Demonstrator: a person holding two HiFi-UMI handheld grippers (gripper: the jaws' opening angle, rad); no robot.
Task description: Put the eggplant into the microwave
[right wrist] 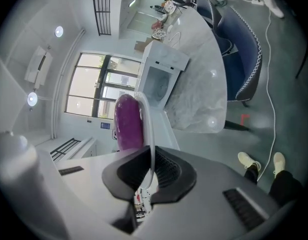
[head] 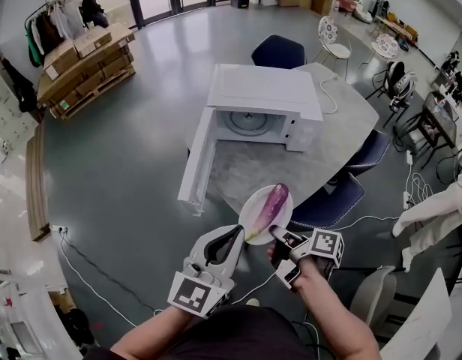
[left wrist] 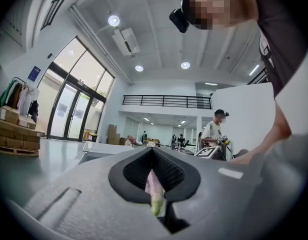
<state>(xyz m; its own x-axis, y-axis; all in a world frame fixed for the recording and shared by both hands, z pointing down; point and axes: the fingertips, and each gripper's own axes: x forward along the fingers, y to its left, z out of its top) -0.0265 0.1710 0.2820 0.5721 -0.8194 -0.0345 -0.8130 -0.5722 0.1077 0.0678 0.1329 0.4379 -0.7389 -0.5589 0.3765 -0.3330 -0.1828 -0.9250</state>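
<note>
Carrying step, I judge: a glossy purple eggplant (head: 274,201) lies on a smooth round white plate (head: 250,214), well short of the boxy white microwave (head: 265,100).
The right gripper (head: 280,235) is clamped on the thin plate rim, and the left gripper (head: 235,240) pinches the eggplant's pale-green stem end. Next: keep the plate level and aim past the swung-open door (head: 197,163).

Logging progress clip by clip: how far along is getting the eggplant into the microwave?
Done: the microwave stands with its door open and looks empty inside.
In hand: the eggplant lies on a plate. The right gripper clamps the plate's rim and the left gripper pinches the eggplant's stem end, both short of the table.
Left: carry it over and set it inside.
</note>
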